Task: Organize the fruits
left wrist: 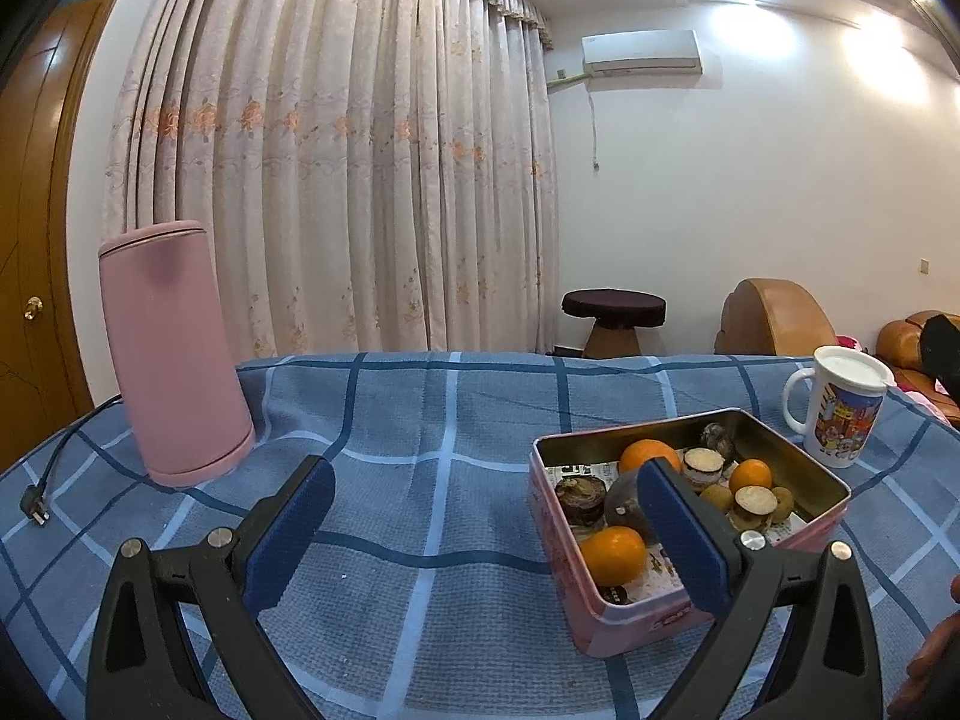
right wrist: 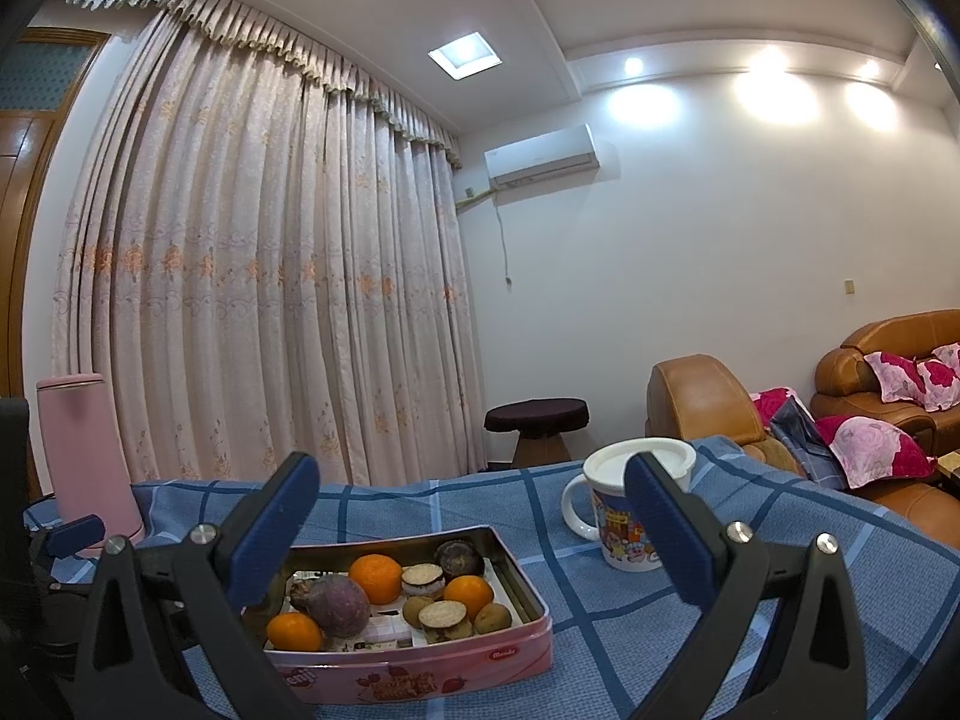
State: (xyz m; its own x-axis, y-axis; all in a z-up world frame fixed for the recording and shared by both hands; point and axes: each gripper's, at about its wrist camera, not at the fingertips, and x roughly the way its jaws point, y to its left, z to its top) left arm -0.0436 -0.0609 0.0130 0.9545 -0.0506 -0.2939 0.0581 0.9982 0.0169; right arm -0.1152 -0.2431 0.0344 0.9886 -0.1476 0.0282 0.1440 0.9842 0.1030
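Left wrist view: left hand-held gripper [left wrist: 486,531] wide open, empty, above the blue checked worktop [left wrist: 420,420]; pink tin [left wrist: 606,612] of oranges and other fruit just right of it. Right hand-held gripper [right wrist: 474,531] also spread wide, holding nothing, tin [right wrist: 420,666] below, lidded mug [right wrist: 618,534] beyond. Pink kettle [left wrist: 174,354] far left.

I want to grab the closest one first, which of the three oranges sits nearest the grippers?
The orange in the pink tin's near corner, beside the purple fruit; the other two lie farther back.
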